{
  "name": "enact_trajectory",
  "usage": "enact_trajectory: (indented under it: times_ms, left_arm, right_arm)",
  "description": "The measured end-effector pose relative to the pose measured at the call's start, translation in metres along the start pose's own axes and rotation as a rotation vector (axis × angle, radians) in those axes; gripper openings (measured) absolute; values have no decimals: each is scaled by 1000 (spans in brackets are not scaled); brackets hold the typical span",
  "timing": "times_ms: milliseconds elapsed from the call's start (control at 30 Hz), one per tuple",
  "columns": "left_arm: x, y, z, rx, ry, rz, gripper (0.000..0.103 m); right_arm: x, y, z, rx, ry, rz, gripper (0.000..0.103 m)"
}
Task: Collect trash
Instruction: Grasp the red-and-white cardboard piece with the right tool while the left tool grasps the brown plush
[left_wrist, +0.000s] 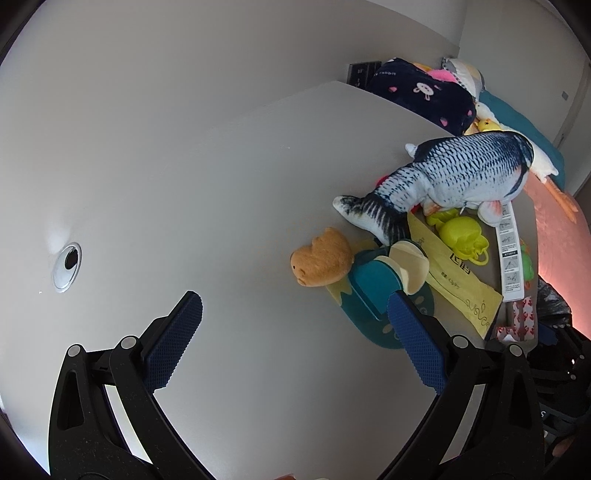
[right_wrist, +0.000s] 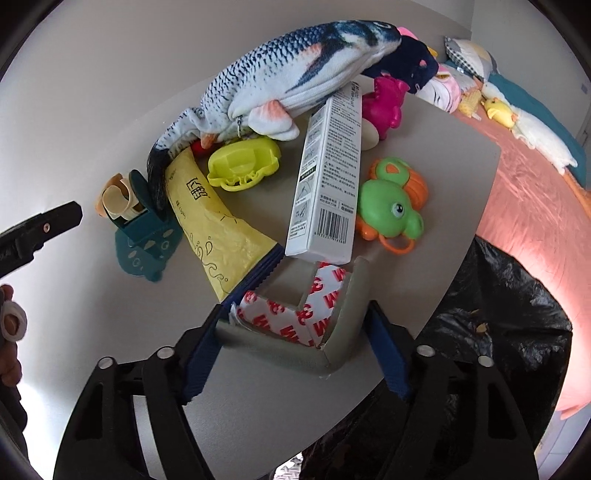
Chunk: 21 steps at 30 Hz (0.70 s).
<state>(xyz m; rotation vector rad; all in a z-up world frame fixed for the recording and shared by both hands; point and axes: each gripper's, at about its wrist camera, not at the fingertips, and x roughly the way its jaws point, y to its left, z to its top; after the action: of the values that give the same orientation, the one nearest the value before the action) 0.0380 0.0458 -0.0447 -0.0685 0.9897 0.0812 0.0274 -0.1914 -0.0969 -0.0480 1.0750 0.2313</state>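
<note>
The left gripper (left_wrist: 295, 306) hangs over a bare part of the grey table (left_wrist: 221, 184) with its fingers released and wide apart, and nothing is between them. To its right lie toys, which I judge are not trash.

In the right wrist view a yellow packet (right_wrist: 207, 221) lies at the left and a white box (right_wrist: 328, 177) stands beside it. Their near ends come close to the task's thing, a grey corner guard (right_wrist: 325, 354) with red and white backing paper inside. The guard lies flat near the front edge of the table, between the jaws of the right gripper (right_wrist: 295, 314). The left pad (right_wrist: 199, 354) is against one end of the guard and the right pad is just beside its other arm. I cannot tell if they already press it.

The guard is an L and has no single long axis. One arm runs across the picture to the left, the other runs away toward the white box. Its corner points to the lower right and its open side faces the packet.

The risks, as I judge them:
- the grip is on uneven faces, so the guard may turn and slip out
- the left pad may also catch the corner of the packet
- the black trash bag (right_wrist: 509, 317) is past the table edge on the right, so a weak hold may drop the guard beside it
</note>
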Motion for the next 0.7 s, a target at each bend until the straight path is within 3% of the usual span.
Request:
enact_trajectory:
  times_ms: [533,633,700]
  left_arm:
    - [43,9,17,58,32,6,94]
    - [49,10,18,72,34,5,87]
    - [54,11,19,69,45,-2,75]
  right_arm:
    - [2,-1,-1,-11,-36,7,72]
    - [2,0,-2,-9,-37,7,72]
    - [1,1,-3,-8,-37,4,72]
